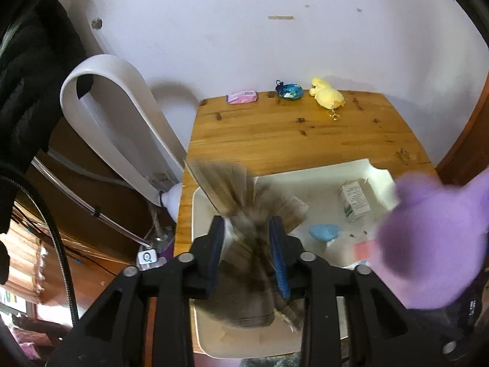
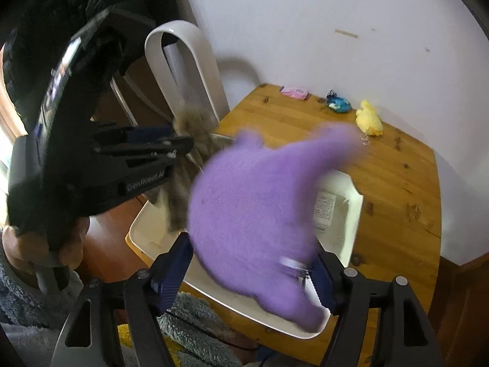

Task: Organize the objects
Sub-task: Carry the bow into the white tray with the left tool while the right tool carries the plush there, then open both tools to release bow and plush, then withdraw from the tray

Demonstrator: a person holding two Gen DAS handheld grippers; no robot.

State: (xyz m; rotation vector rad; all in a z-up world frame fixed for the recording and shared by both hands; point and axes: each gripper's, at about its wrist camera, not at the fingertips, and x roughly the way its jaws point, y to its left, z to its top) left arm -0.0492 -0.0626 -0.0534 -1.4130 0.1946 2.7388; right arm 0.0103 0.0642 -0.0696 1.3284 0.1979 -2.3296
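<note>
My left gripper is shut on a grey-brown striped cloth and holds it over the left part of a white tray; the cloth is blurred. It also shows in the right wrist view. My right gripper is shut on a purple plush toy above the tray. The plush shows blurred at the right of the left wrist view. In the tray lie a small white carton and a blue soft item.
The tray sits on a wooden table. Along its far edge by the wall lie a pink packet, a blue dish and a yellow plush. A white loop-shaped fan stands left of the table.
</note>
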